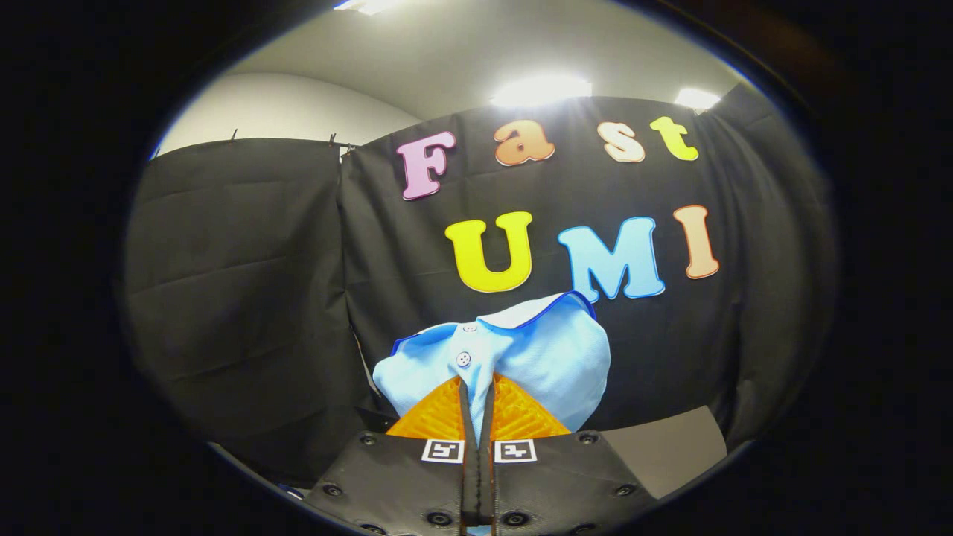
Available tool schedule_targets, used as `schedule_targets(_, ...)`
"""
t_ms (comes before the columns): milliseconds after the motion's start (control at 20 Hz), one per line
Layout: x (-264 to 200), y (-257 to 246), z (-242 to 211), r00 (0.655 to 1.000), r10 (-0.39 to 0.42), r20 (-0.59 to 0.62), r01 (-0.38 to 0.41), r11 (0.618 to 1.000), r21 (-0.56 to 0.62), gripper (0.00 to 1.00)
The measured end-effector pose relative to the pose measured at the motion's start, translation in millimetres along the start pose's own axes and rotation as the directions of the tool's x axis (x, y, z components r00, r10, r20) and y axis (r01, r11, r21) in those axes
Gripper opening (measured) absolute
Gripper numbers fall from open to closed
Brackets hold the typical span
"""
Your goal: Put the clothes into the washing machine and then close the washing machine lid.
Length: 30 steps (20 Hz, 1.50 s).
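Hand-held gripper [476,398] clamping light-blue buttoned shirt [521,350], no legible label

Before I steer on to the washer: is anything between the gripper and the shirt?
Nothing: the gripper is shut on the shirt, a fold pinched between both fingers. Beyond it hangs the booth wall.

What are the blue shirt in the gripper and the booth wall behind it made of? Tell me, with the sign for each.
Shirt: looks like a light-blue knit, likely cotton or a blend; matte, fine pebbled weave, soft folds, a white button, a darker blue collar edge. The gripper is shut on it, a fold pinched between both fingers.

Booth wall: black woven cloth, matte; it hangs in creases.
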<state>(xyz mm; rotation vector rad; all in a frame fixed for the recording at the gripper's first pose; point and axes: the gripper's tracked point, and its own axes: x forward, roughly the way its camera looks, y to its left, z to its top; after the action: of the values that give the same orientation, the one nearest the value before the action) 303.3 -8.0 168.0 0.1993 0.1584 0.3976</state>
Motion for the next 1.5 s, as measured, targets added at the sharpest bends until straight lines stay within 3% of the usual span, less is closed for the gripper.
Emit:
schedule_targets(750, 56.9, 144.5, -36.7, 0.973, 0.216, -0.082, -0.217, 0.976, 0.000, 0.01)
schedule_targets(1500, 98.9, 216.1, -92.2, 0.939, 0.299, -0.171, -0.301, 0.953, 0.013, 0.01)
